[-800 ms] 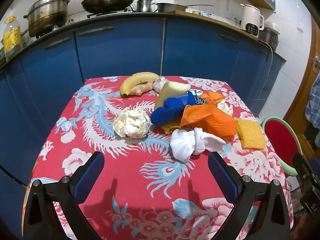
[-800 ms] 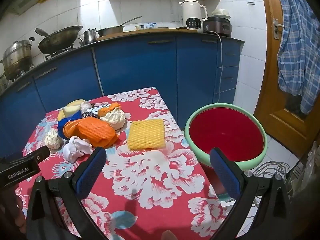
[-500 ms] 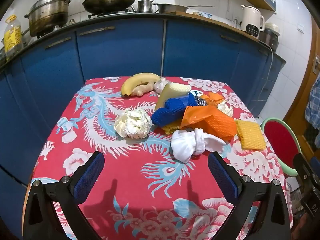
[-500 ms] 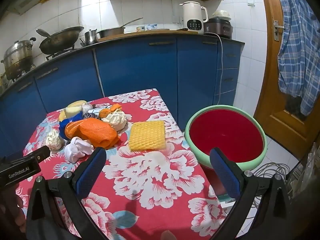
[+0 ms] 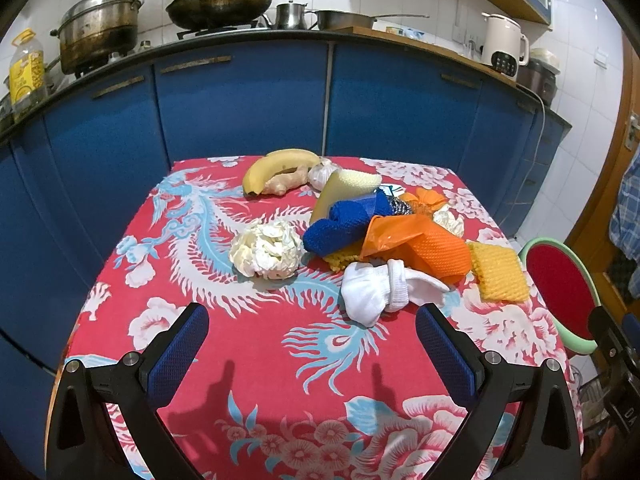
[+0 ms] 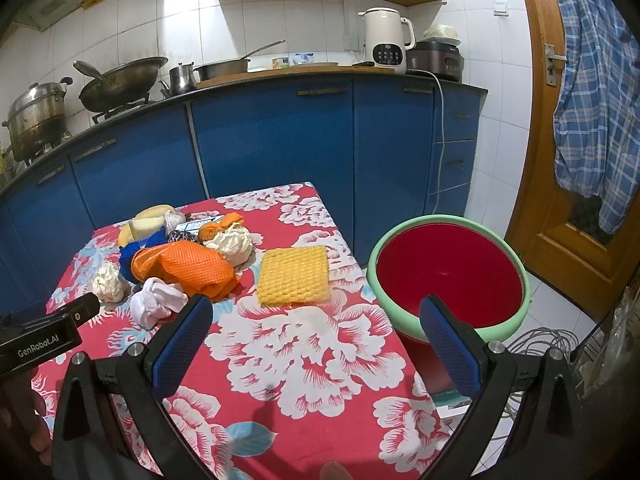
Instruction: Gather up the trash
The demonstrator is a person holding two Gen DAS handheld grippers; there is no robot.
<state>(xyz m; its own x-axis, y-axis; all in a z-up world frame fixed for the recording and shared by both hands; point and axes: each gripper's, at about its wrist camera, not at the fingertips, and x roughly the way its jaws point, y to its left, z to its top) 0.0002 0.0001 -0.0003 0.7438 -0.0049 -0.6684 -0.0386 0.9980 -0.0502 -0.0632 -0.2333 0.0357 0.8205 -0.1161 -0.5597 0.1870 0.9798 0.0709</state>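
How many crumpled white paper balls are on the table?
2. One paper ball sits left of the blue cloth; another lies behind the orange net. More may hide inside the pile.

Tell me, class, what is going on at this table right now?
A person holds a gripper in each hand above a table with a red flowered cloth. The left gripper and the right gripper are both open and hold nothing. A heap of litter lies untouched: a crumpled paper ball, a white sock, an orange net bag, a yellow foam pad. A red bin with a green rim stands beside the table, apparently empty.
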